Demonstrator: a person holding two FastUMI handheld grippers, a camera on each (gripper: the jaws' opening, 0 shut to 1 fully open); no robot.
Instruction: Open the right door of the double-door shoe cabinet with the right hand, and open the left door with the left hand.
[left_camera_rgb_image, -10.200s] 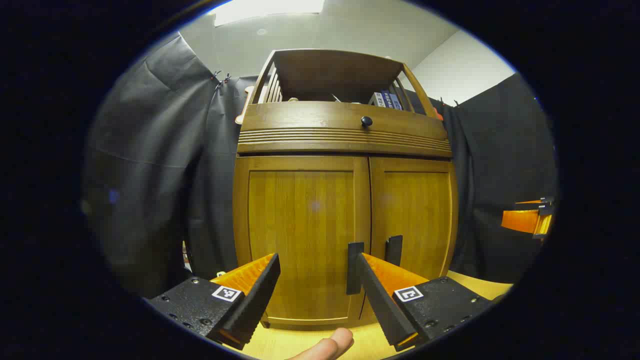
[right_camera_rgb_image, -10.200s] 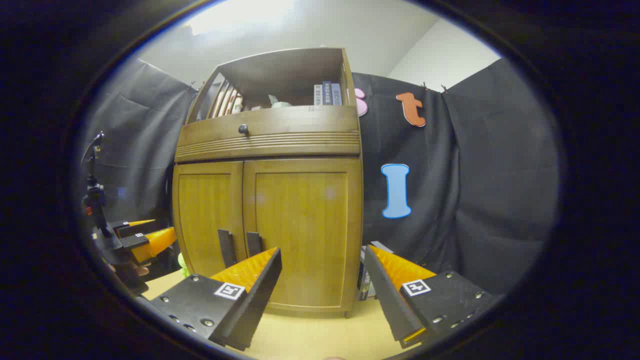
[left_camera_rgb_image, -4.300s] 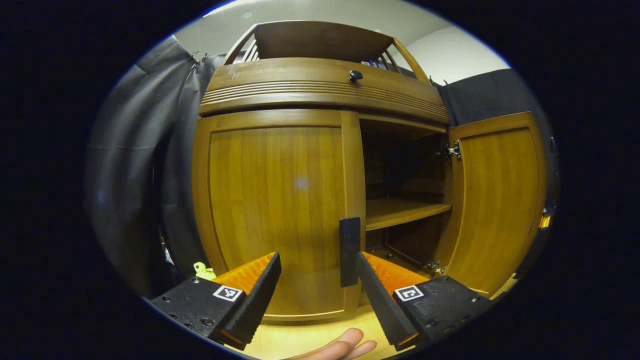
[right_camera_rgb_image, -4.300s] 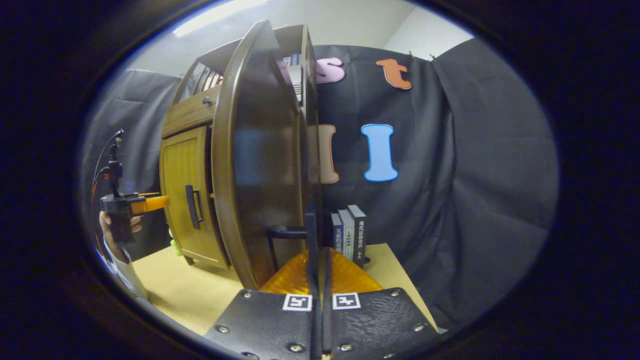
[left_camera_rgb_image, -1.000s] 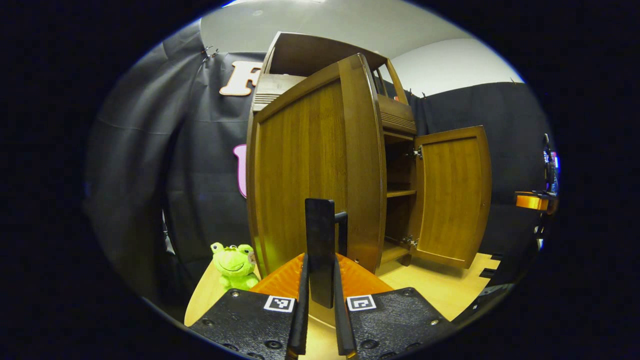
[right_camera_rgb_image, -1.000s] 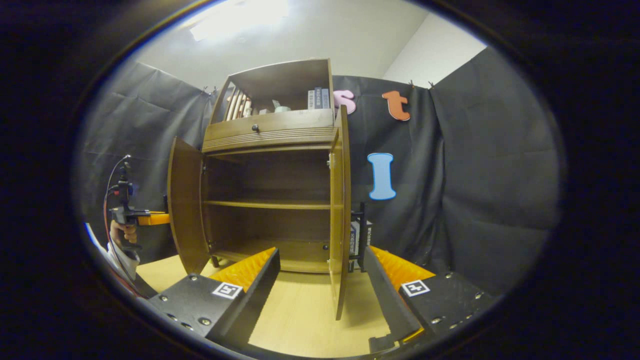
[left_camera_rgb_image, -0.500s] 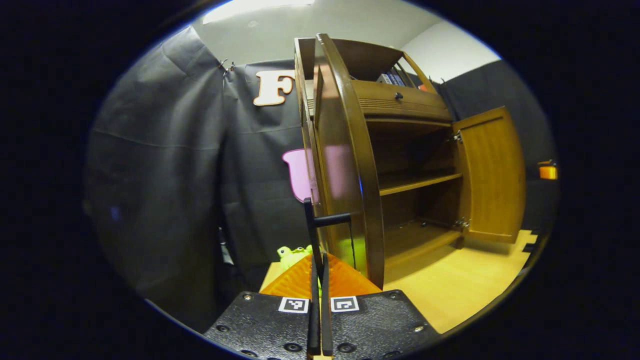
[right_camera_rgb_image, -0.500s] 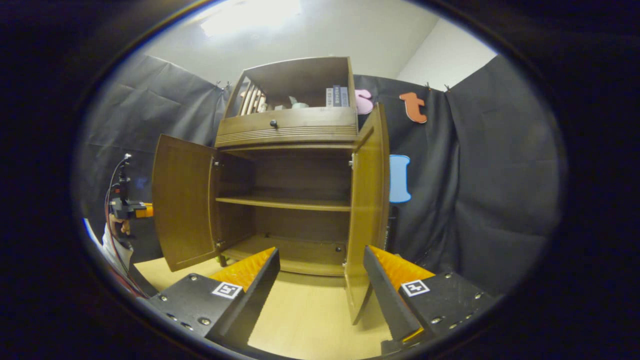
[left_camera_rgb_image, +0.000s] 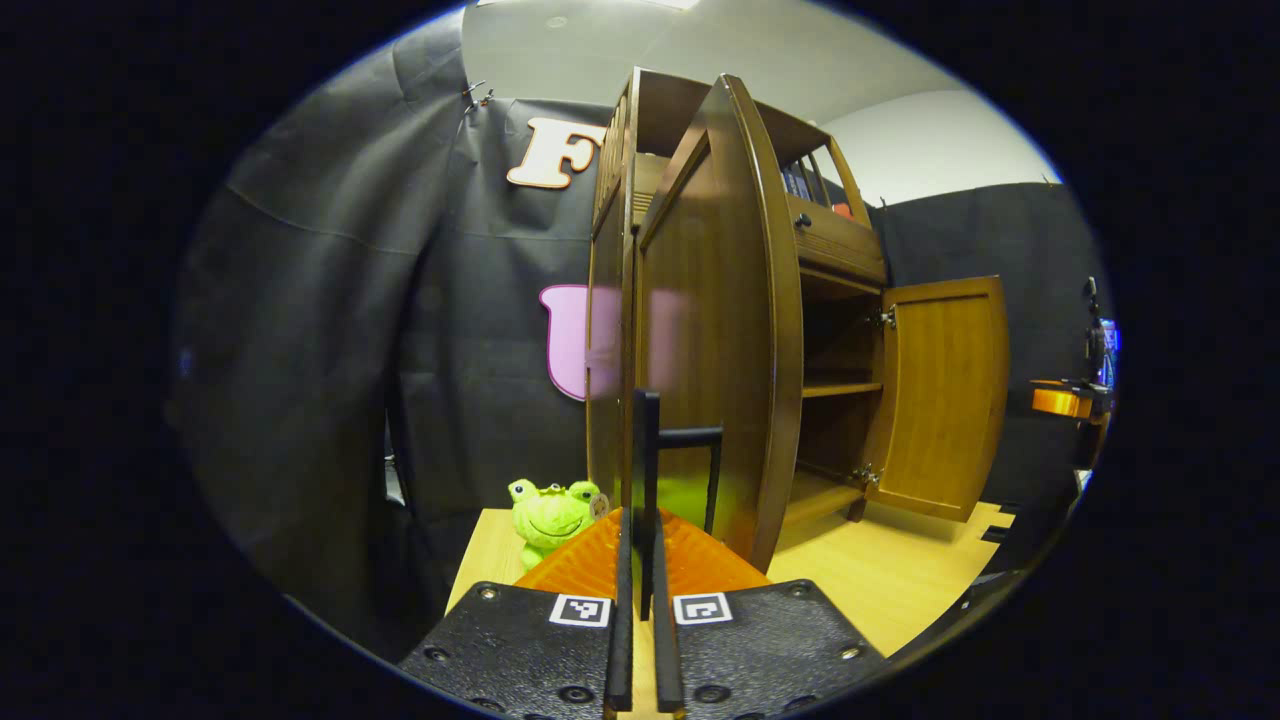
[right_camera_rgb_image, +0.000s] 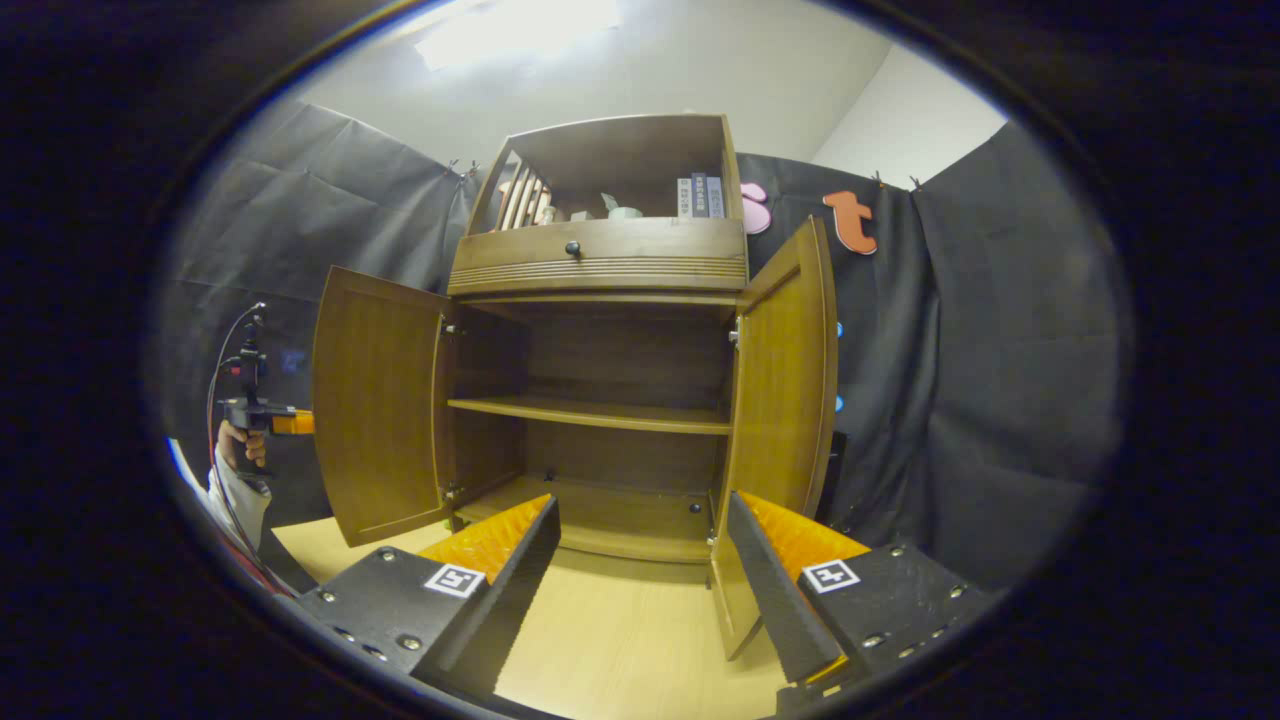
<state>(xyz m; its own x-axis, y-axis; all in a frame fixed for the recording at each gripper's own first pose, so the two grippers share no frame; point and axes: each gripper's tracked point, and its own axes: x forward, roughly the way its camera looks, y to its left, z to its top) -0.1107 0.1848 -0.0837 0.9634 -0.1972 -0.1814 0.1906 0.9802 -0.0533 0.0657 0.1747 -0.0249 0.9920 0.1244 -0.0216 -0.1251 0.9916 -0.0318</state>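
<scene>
On the table (right_camera_rgb_image: 620, 640), both cabinet doors now stand wider; the left tool (left_camera_rgb_image: 640, 560) stays clamped on the left door's handle (left_camera_rgb_image: 645, 450), the right tool (right_camera_rgb_image: 640, 580) gapes empty beside the right door (right_camera_rgb_image: 780, 400).

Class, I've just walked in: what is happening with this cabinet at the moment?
A person is opening a wooden shoe cabinet with two tools. The left hand-held gripper is shut on the left door's handle, with that left door swung wide. The right hand-held gripper is open and holds nothing; the right door already stands open. The shelves look empty.
</scene>
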